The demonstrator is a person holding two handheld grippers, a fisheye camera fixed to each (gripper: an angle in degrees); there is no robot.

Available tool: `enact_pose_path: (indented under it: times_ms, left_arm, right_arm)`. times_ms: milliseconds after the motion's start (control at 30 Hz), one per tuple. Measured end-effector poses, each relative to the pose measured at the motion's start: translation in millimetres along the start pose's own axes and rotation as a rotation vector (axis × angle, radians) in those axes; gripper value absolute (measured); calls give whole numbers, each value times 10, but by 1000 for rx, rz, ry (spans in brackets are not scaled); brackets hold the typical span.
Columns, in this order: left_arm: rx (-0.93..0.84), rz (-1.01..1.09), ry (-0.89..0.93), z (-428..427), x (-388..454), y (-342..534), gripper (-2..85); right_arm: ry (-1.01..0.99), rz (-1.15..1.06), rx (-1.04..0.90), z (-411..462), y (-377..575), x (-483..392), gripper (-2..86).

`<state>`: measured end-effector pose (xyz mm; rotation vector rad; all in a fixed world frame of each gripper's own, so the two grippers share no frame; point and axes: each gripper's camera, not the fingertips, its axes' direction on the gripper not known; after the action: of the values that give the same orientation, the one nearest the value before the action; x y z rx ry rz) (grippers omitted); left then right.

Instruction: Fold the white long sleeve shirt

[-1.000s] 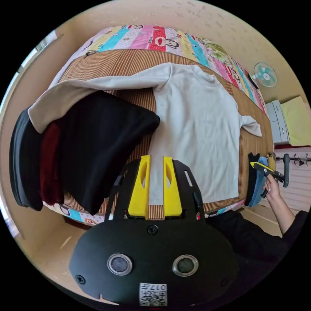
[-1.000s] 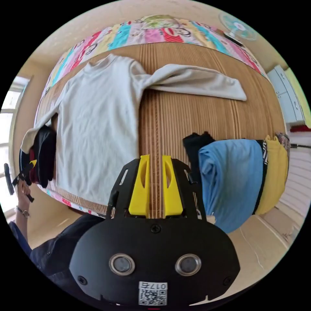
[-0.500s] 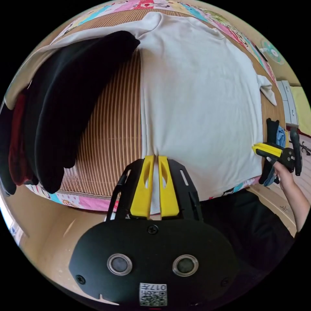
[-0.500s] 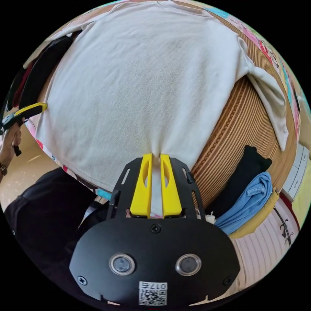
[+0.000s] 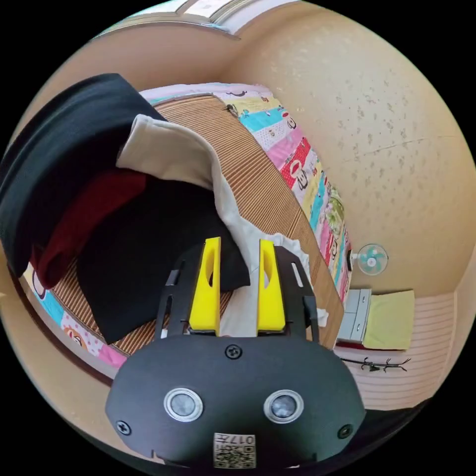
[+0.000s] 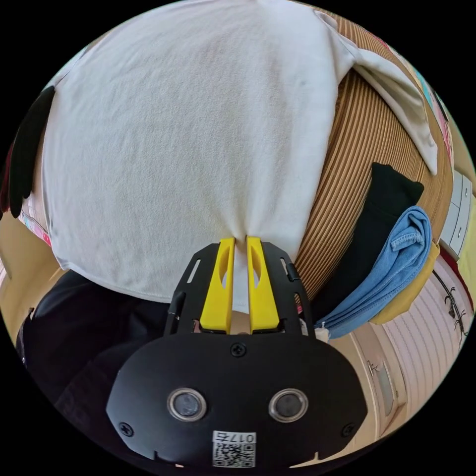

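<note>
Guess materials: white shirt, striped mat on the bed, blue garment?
White shirt: soft matte knit, likely cotton; fine fuzzy grain. Striped mat: looks like woven bamboo or rattan; stiff parallel ribs, slight sheen. Blue garment: probably cotton jersey; stitched hem, soft folds.

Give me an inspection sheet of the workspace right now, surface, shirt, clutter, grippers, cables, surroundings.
Surface: striped woven mat on a bed with a cartoon-print sheet.
Job's things: white long sleeve shirt spread on the mat; one sleeve draped over dark clothes.
Clutter: black garment and red garment piled at one side; black, blue garment and yellow clothes at the other.
Grippers: left gripper open, shirt fabric between its jaws; right gripper shut on the shirt's hem.
Cables: nothing seen.
Surroundings: beige wall, fan, drawer unit.
</note>
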<state>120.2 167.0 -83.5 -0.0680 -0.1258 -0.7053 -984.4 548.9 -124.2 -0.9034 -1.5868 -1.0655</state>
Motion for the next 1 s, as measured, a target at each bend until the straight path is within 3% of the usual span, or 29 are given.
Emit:
enact_pose_path:
  times_ms: [100,200,300,400,600,700,767,867,1000]
  left_arm:
    - [75,-115,17,115,-181,-577,136]
    - [111,-185,-84,238,-288,-905,133]
    - [128,-277,-148,282,-429,-1002,71]
    - [124,-220,-101,237,-310,-1003,39]
    - [169,429,-70,-6,1338,-170,31]
    - [147,724,-76,304,2063,747,33]
    - [7,954,-122,876,2384,1505,37]
    - [-250,1063,-182,1645,2299,2229,52]
    - [-364,928,-176,1905,1854,2425,66]
  right_arm:
    - [33,24,16,-41,41,-5,24]
    - [68,56,20,-84,68,-32,22]
    - [106,73,-7,-113,36,-77,21]
    - [141,75,-50,-124,-22,-128,21]
    - [173,121,-66,-140,13,-210,23]
    - [176,153,-51,-146,85,-246,25]
    - [168,165,-43,-152,141,-255,26]
    - [110,190,-27,-175,251,-204,30]
    - [-69,221,23,-208,493,35,40]
